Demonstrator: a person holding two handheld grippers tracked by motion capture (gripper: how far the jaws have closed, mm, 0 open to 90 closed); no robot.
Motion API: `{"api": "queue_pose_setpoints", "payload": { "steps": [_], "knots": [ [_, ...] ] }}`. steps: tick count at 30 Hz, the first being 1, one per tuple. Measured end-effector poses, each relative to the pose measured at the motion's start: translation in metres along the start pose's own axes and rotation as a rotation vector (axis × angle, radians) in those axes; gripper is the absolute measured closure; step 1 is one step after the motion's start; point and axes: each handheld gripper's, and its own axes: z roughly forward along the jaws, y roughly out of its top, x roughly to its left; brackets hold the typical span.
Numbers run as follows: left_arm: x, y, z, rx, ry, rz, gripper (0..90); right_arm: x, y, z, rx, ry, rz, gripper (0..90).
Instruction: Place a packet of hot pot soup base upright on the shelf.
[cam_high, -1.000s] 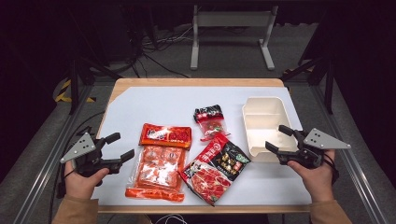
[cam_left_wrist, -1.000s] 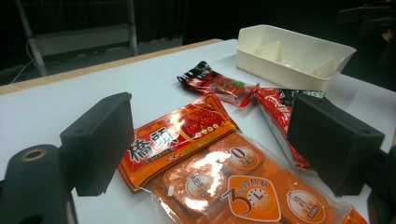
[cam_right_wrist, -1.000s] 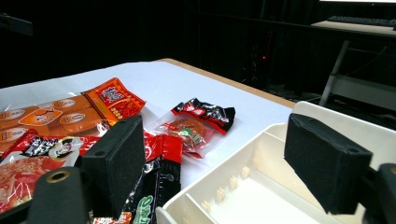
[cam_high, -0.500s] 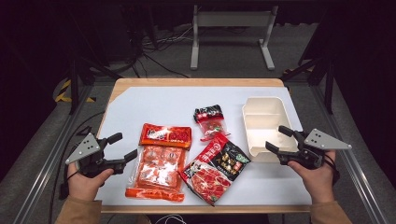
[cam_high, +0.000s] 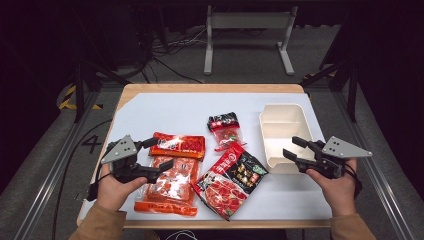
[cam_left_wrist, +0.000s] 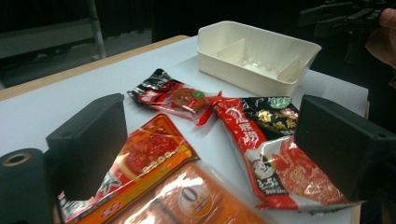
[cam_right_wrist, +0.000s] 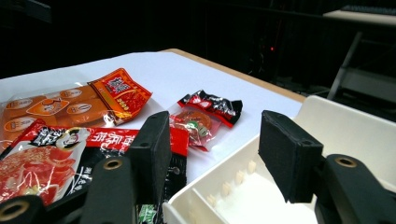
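Note:
Four food packets lie on the white table: a flat orange-red one (cam_high: 178, 145) (cam_left_wrist: 144, 154), a large clear orange one (cam_high: 167, 186), a small red and black one (cam_high: 225, 128) (cam_left_wrist: 175, 95) (cam_right_wrist: 208, 114) and a big red and black one (cam_high: 232, 177) (cam_left_wrist: 266, 140) (cam_right_wrist: 51, 154). A cream divided tray (cam_high: 263, 135) (cam_left_wrist: 261, 77) (cam_right_wrist: 336, 123) stands at the right. My left gripper (cam_high: 161, 152) (cam_left_wrist: 210, 121) hovers over the orange packets, its jaws just opened wider and pressing nothing. My right gripper (cam_high: 290, 146) (cam_right_wrist: 215, 126) straddles the tray's near left wall. Its jaws have just been closing, and do not touch the wall.
The white mat (cam_high: 165, 107) covers a wooden table whose edge (cam_high: 210, 88) runs along the back. A metal stand (cam_high: 245, 22) and cables lie on the dark floor beyond. Rails flank both sides of the table.
My left gripper has moved right, from the table's left edge to over the orange packets. The right hand has stayed put, its jaws now narrower.

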Motion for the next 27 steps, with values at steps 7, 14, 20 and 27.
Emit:
{"api": "queue_pose_setpoints", "payload": {
  "steps": [7,14,20,27],
  "knots": [
    [-0.010,0.009,0.036,0.023,-0.024,0.033,18.8,0.001,0.002,0.002,-0.002,0.017,-0.016,44.3],
    [-0.008,0.014,0.060,0.071,-0.056,0.002,22.7,0.005,0.003,0.004,0.011,0.033,-0.030,43.7],
    [-0.008,0.017,0.090,0.133,-0.081,0.020,30.5,0.009,0.005,0.002,0.004,0.040,-0.046,43.3],
    [-0.011,0.013,0.128,0.153,-0.138,0.001,27.6,0.012,0.005,0.002,0.013,0.051,-0.055,43.1]
  ]
}}
